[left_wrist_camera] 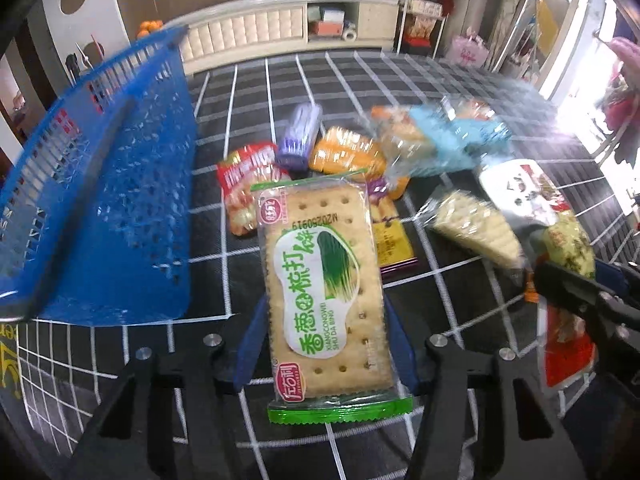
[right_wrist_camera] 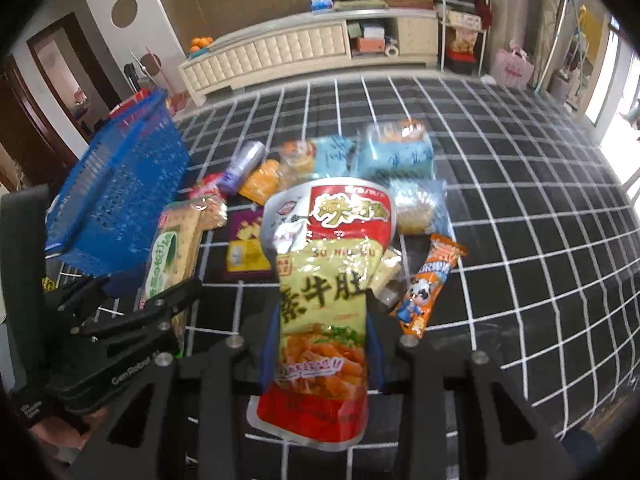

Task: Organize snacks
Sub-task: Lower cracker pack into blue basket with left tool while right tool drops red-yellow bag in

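Observation:
My left gripper is shut on a green-edged soda cracker pack, held above the black grid cloth; the pack also shows in the right wrist view. My right gripper is shut on a yellow and red snack pouch, seen at the right edge of the left wrist view. A blue plastic basket stands to the left, also seen in the right wrist view. Several loose snacks lie beyond both grippers: a purple tube, an orange pack, light blue packs, an orange milk bar.
The snacks lie on a table with a black cloth with white grid lines. A red pack and a purple-yellow pack lie near the basket. A cream low cabinet and shelves stand behind the table.

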The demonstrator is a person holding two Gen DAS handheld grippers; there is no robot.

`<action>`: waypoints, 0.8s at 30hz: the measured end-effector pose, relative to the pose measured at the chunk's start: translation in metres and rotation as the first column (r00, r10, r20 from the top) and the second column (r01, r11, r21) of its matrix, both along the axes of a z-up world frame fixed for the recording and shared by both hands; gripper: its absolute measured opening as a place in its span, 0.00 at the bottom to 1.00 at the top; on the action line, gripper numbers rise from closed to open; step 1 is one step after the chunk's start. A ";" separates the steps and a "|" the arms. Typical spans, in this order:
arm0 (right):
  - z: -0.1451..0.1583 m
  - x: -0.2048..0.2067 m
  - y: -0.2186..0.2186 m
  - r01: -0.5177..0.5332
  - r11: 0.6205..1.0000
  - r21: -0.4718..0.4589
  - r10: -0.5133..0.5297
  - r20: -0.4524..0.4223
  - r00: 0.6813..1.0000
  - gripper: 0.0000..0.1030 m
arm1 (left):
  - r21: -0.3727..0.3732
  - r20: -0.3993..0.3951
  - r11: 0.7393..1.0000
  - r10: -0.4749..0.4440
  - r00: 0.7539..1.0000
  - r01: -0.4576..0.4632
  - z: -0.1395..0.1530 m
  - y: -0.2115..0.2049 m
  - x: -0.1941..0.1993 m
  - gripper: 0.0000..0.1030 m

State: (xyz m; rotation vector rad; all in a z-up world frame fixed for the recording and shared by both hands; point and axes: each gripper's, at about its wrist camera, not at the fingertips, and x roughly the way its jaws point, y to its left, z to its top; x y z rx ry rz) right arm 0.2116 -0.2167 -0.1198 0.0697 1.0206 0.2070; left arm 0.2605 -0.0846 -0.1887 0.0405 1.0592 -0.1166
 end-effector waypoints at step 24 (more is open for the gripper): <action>0.104 -0.009 0.119 -0.195 0.980 0.028 0.184 0.222 0.957 0.40 | -0.011 0.279 0.997 0.077 0.957 -0.077 0.145 0.123 -0.062 0.51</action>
